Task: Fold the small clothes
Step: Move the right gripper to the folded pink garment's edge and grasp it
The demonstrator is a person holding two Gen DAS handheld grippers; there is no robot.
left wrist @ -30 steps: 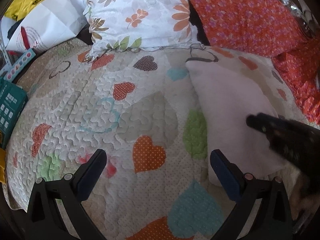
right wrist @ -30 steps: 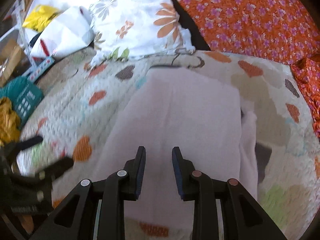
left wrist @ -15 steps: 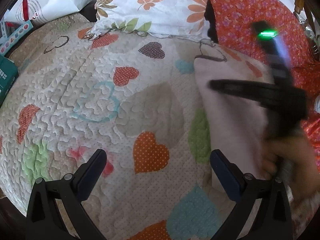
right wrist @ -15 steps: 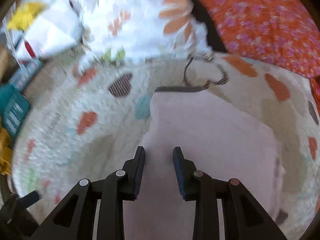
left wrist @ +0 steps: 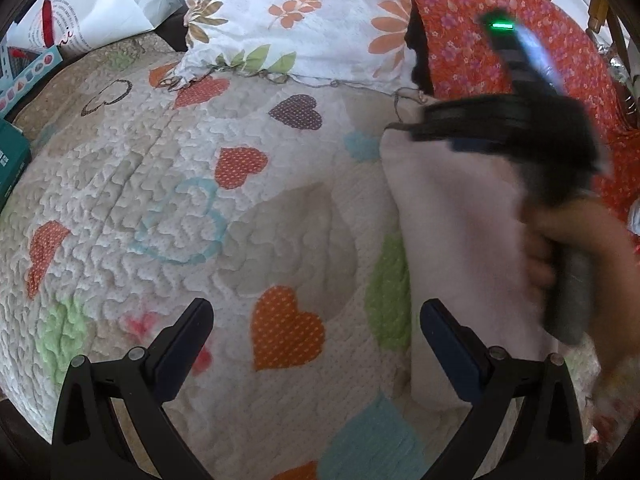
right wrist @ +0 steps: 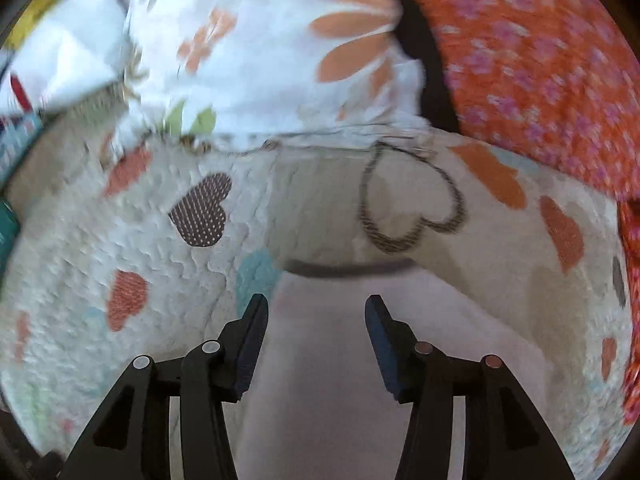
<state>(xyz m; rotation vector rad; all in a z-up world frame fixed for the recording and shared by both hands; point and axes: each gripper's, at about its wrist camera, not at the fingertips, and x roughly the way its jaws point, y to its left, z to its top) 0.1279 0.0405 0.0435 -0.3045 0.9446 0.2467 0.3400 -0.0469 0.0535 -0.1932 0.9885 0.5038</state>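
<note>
A pale pink folded garment (left wrist: 452,216) lies flat on the heart-patterned quilt (left wrist: 200,208), at the right in the left wrist view. It also fills the lower middle of the right wrist view (right wrist: 344,360), its dark-trimmed far edge (right wrist: 348,270) just ahead of the fingers. My right gripper (right wrist: 316,306) is open and empty, hovering over the garment near that far edge; it shows blurred in the left wrist view (left wrist: 512,124). My left gripper (left wrist: 316,312) is open and empty, low over the quilt beside the garment's left edge.
A white floral pillow (left wrist: 296,20) and an orange floral pillow (left wrist: 520,48) lie at the far end of the bed. A white paper bag (left wrist: 92,8) and teal boxes (left wrist: 12,156) sit at the far left edge.
My right gripper has moved forward along the garment to its far edge and its jaws have opened wider. My left gripper has stayed open and shifted slightly forward.
</note>
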